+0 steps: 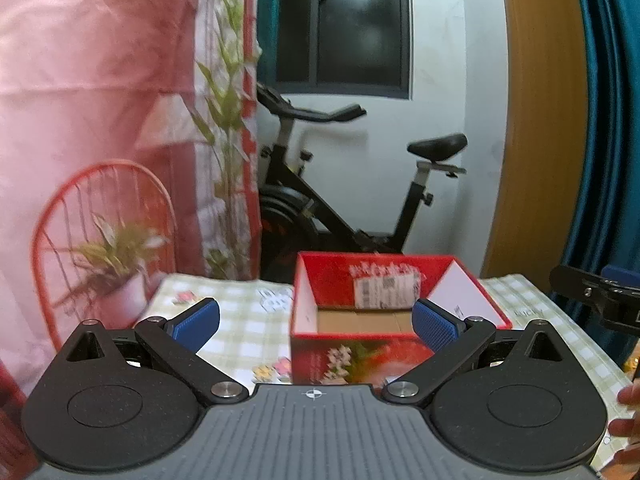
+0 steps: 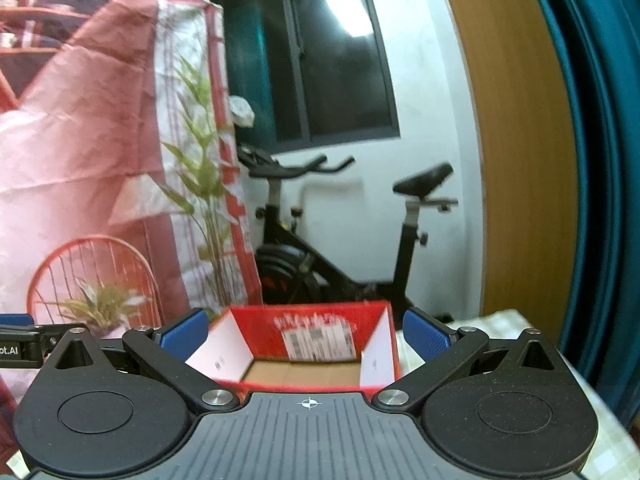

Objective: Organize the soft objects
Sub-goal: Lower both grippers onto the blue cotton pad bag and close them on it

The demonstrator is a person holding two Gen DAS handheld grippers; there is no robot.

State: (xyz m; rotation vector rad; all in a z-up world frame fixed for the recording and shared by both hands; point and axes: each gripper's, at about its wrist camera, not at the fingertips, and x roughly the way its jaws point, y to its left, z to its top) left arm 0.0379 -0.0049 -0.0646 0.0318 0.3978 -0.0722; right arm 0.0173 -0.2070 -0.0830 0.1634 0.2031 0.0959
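A checked green-and-white tablecloth covers the table in a room with a white wall, a dark window and a black exercise bike behind.

The left gripper hangs above the cloth with its ribbed blue pads spread wide and nothing between them. Just ahead of it, slightly to its right, stands an open red cardboard box: square-edged, with white inner side walls, a bare brown cardboard floor, a printed label on the far inner wall and a flower print on the near outer face. The box is empty, and no soft object shows in either view. To this gripper's left the cloth lies open up to the table's edge; beyond that hangs a pink printed backdrop showing a wire chair and potted plants.

The right gripper is also spread wide and empty, held over the same box's near rim, with the opening directly ahead between its pads. To its right a strip of cloth runs to the table edge; past it are a wooden panel and a teal curtain. Fingertips show at the left view's right edge.
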